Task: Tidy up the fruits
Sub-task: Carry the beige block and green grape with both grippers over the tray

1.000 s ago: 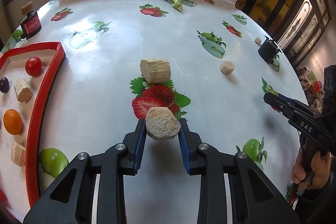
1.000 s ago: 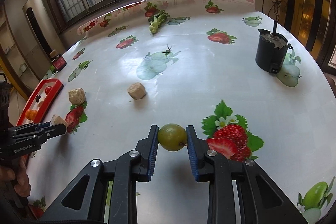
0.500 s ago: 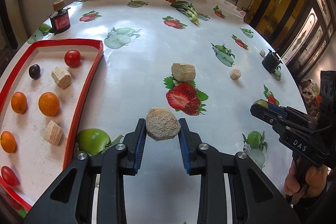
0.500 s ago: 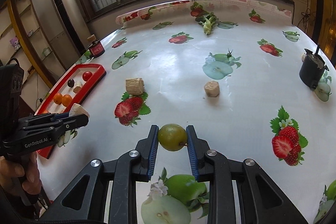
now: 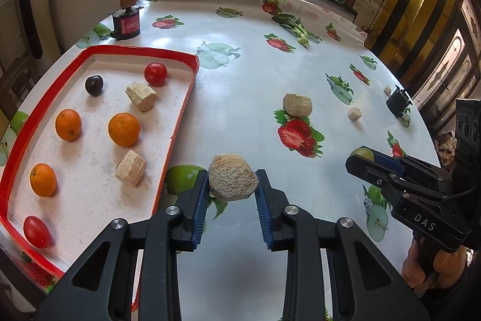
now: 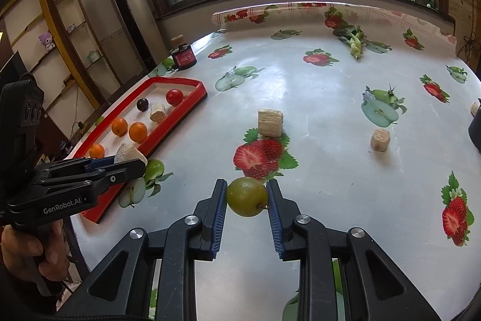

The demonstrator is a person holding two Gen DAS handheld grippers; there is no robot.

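My left gripper (image 5: 232, 181) is shut on a beige, rough chunk (image 5: 233, 177), held above the table just right of the red tray (image 5: 183, 110). In the tray lie oranges (image 5: 124, 129), red tomatoes (image 5: 155, 73), a dark plum (image 5: 94, 85) and two beige chunks (image 5: 141, 96). My right gripper (image 6: 246, 196) is shut on a green round fruit (image 6: 247, 196) with a short stem. Seen from the right wrist, the left gripper (image 6: 127, 163) with its chunk hovers beside the tray (image 6: 176, 113). In the left wrist view, the right gripper (image 5: 362, 160) shows at the right with the green fruit (image 5: 364, 153).
Two more beige chunks (image 6: 270, 122) (image 6: 380, 140) lie on the fruit-printed tablecloth. A dark jar (image 5: 126, 21) stands behind the tray, a leafy vegetable (image 5: 296, 27) lies far back, and a black pot (image 5: 397, 103) sits at the right edge. A hand (image 6: 36, 254) grips the left tool.
Both grippers moved left toward the red tray, each still holding its item. The tray now fills more of the left wrist view, and the loose chunks have shifted right.
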